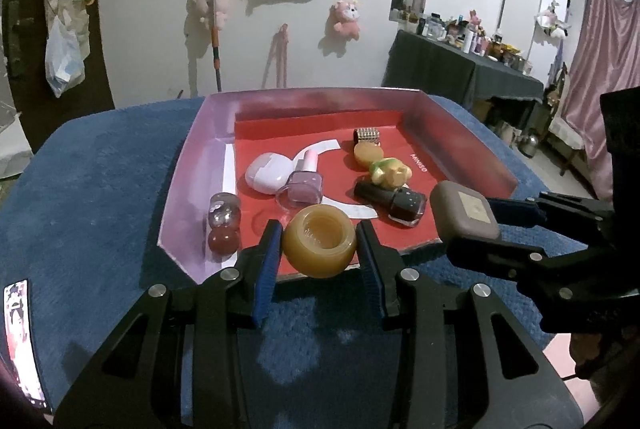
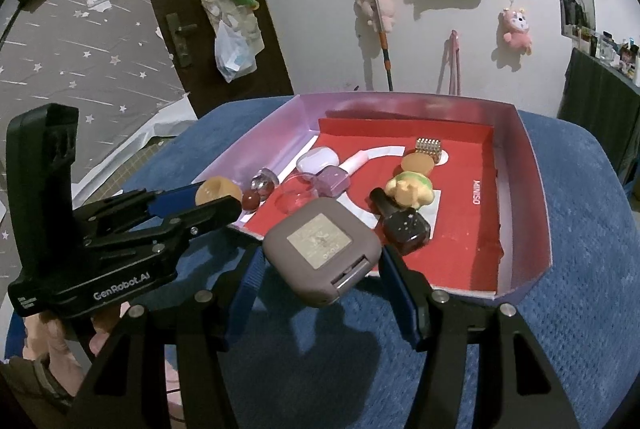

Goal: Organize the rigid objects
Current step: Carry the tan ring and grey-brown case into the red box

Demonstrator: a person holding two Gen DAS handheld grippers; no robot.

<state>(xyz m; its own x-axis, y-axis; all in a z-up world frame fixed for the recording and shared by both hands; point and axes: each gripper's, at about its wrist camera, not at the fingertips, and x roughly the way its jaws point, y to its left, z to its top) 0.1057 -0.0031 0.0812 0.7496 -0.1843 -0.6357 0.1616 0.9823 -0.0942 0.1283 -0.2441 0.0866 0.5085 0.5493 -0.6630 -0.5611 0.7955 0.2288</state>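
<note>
**Holding one item in each gripper over the tray's near edge**

Gripping w/ both hands right now. My left gripper (image 1: pixel 318 243) has its fingers (image 1: pixel 267 261) closed in tight on an amber jar (image 1: pixel 320 245), open mouth facing up, pads pressing both sides. It sits at the near edge of the tray (image 1: pixel 208 133), apart from the floor as far as I can tell.

My right gripper (image 2: pixel 320 261) stands abt half open, fingers (image 2: pixel 404 293) clamped on a grey-mauve square case (image 2: pixel 322 253), label side up, tilted toward the cam. Case is over the tray's near rim, on the blue cloth side.

Count inside the red-floored tray, from the left wrist view:
- 2 nail polish bottles: 1 lilac (image 1: pixel 305 181) w/ pink cap, 1 dark (image 1: pixel 394 201) lying down
- 1 white earbud case (image 1: pixel 265 172)
- 1 amber round lid (image 1: pixel 368 153)
- 1 green-yellow figurine (image 1: pixel 390 171), touching the lid
- 1 studded block (image 1: pixel 367 135) behind the lid
- 1 clear dome (image 1: pixel 289 197) just beside the lilac bottle
- 2 balls at the left wall: 1 clear (image 1: pixel 225 215), 1 red (image 1: pixel 224 241), touching

Tray rests on a blue blanket (image 1: pixel 100 189).
</note>
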